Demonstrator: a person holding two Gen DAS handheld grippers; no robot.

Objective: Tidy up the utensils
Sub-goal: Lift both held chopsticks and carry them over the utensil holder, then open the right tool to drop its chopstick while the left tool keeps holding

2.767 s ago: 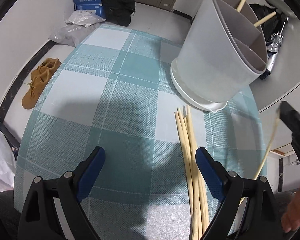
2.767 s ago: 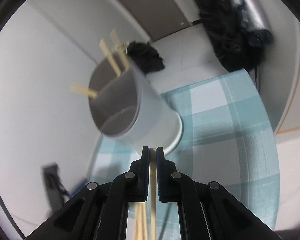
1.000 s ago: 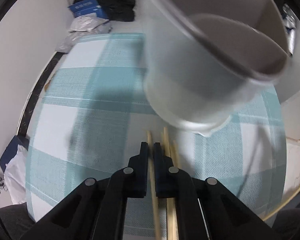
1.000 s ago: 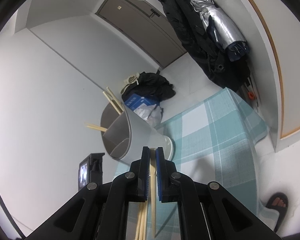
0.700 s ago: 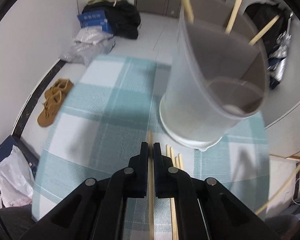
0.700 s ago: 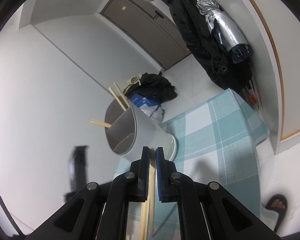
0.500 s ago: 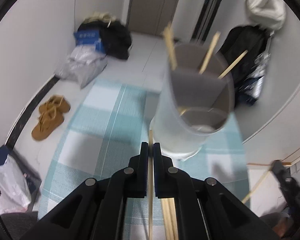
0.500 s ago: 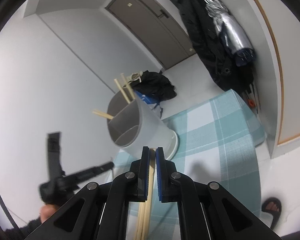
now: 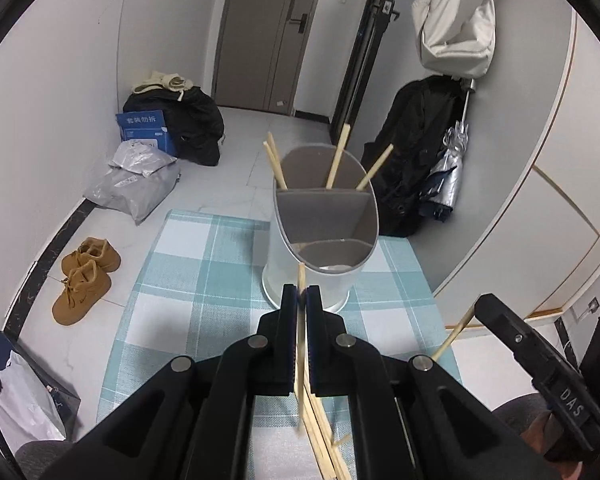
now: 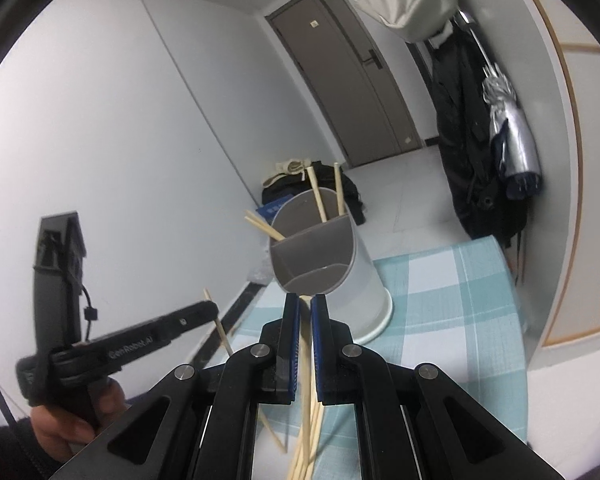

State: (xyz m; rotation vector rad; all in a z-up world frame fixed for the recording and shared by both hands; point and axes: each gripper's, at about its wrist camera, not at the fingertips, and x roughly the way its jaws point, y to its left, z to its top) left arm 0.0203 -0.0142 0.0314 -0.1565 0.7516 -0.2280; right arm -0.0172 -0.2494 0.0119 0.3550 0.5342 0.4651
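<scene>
A grey-white divided utensil holder (image 9: 320, 240) (image 10: 332, 264) stands on the teal checked tablecloth (image 9: 204, 280), with several chopsticks leaning in its far compartment. My left gripper (image 9: 301, 300) is shut on one wooden chopstick (image 9: 301, 278), held in the air just short of the holder's near rim. My right gripper (image 10: 306, 306) is shut on another chopstick (image 10: 309, 352), also raised in front of the holder. Each gripper shows in the other's view: the right gripper (image 9: 484, 306) at the right, the left gripper (image 10: 206, 312) at the left. Loose chopsticks (image 9: 320, 436) (image 10: 302, 456) lie on the cloth below.
Past the table's far edge lie brown shoes (image 9: 86, 280), grey parcels (image 9: 134, 184), a blue box and a black bag on the floor. A dark coat and silver umbrella (image 9: 448, 176) hang at the right, near a door (image 9: 268, 32).
The left gripper shut on a chopstick from the table and rose, tilting up away from the holder. The right gripper drew back with its chopstick; the left gripper came into its view.
</scene>
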